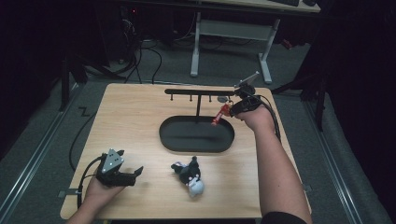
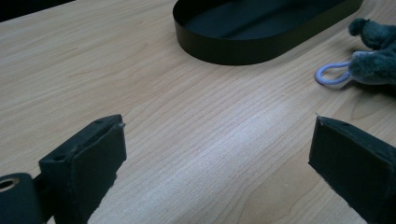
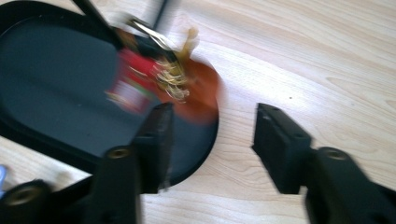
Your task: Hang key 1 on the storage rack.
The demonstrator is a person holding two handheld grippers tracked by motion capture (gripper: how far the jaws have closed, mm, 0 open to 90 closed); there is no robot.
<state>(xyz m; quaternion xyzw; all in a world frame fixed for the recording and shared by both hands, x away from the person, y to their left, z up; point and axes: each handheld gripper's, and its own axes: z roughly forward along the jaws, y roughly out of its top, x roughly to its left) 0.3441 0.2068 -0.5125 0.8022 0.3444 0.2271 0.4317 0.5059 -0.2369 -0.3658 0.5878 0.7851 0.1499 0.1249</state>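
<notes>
desk [image 1: 140, 121] is carrying everything, light wood top. black oval tray [image 1: 196, 134] is sitting mid-desk, slightly right of centre, with a thin black hook rack [image 1: 198, 92] standing from its far edge, crossbar running left to right. right gripper [image 1: 233, 106] is hovering at the right end of that crossbar, over the tray's far right rim. its fingers [image 3: 156, 135] are standing apart, partly open, nothing pinched between them; in the right gripper view the picture is blurred. red keychain charm [image 1: 221, 114] is dangling just beside the right gripper, above the tray's far right end; in the right gripper view it is showing as a red and orange smear [image 3: 154, 84] just past the fingertips, not gripped, its top end running up towards the crossbar. left gripper [image 1: 136, 172] is resting low at the near left of the desk, fingers [image 2: 88, 158] wide and empty, pointing right. dark plush toy [image 1: 189, 175] with a pale loop [image 2: 332, 74] is lying near centre, between left gripper and the near right, close to it but not touching.
</notes>
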